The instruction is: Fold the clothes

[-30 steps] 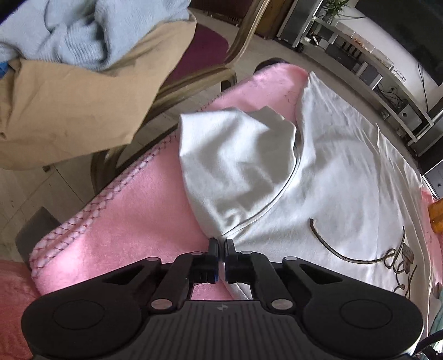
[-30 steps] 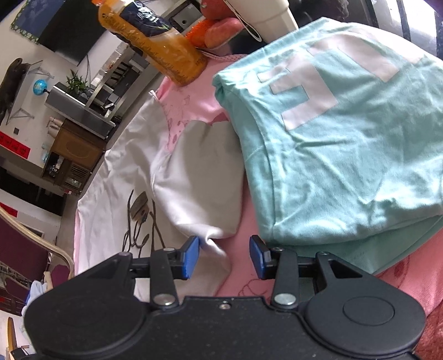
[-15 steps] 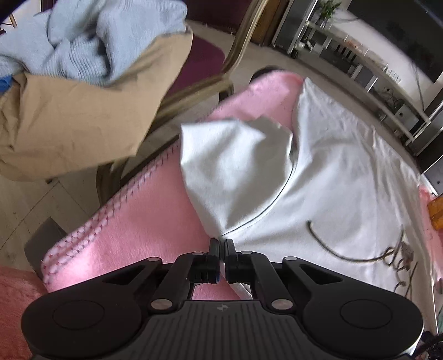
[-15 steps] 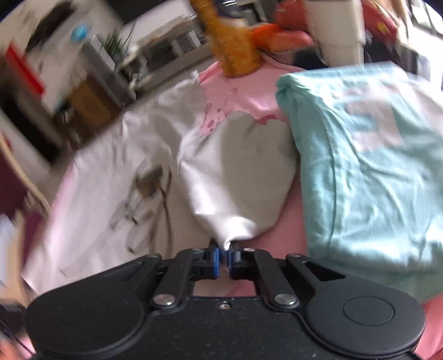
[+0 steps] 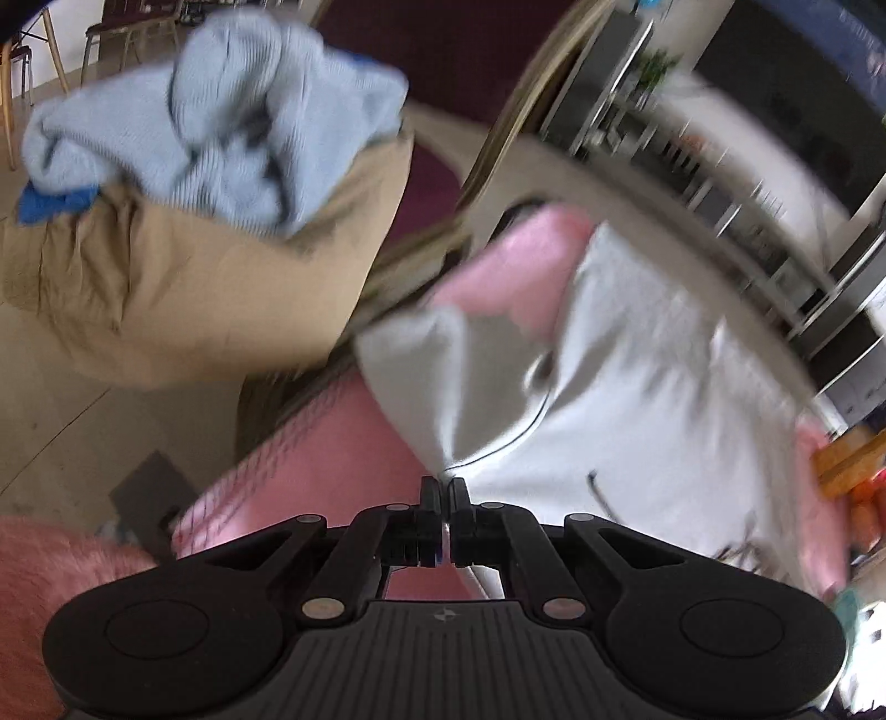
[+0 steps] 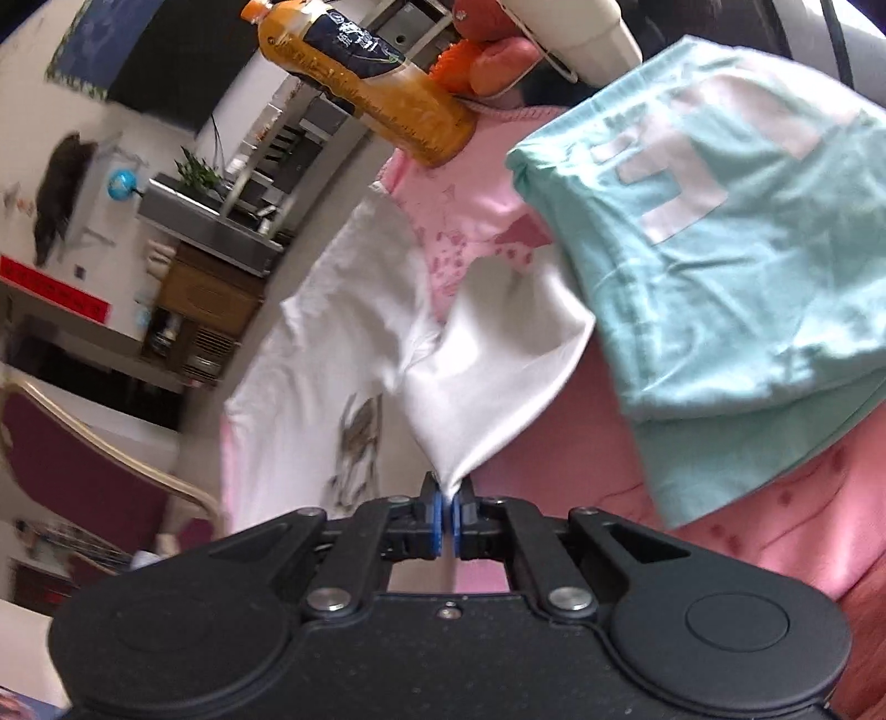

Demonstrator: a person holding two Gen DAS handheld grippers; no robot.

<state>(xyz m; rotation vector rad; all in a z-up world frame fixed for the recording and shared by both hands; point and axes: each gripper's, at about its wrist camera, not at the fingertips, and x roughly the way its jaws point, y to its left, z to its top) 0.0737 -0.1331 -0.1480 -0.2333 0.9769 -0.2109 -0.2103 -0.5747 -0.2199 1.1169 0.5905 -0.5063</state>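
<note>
A white T-shirt (image 5: 637, 399) with a dark printed motif lies spread on a pink blanket (image 5: 332, 443). My left gripper (image 5: 444, 487) is shut on the shirt's shoulder edge, and its sleeve (image 5: 421, 376) is pulled up off the blanket. In the right wrist view the white T-shirt (image 6: 310, 354) lies to the left. My right gripper (image 6: 448, 487) is shut on its other sleeve (image 6: 487, 387) and lifts it above the pink blanket (image 6: 581, 471). The left wrist view is blurred by motion.
A folded teal T-shirt (image 6: 720, 249) lies right of the lifted sleeve. An orange drink bottle (image 6: 365, 88) and red toys (image 6: 487, 50) stand behind it. A chair (image 5: 498, 144) holds a tan cloth (image 5: 210, 288) and a light blue knit (image 5: 221, 122) by the blanket's left edge.
My right gripper was open a second ago, closed on the sleeve and has lifted it. My left gripper, shut throughout, has risen and swung, pulling its sleeve up.
</note>
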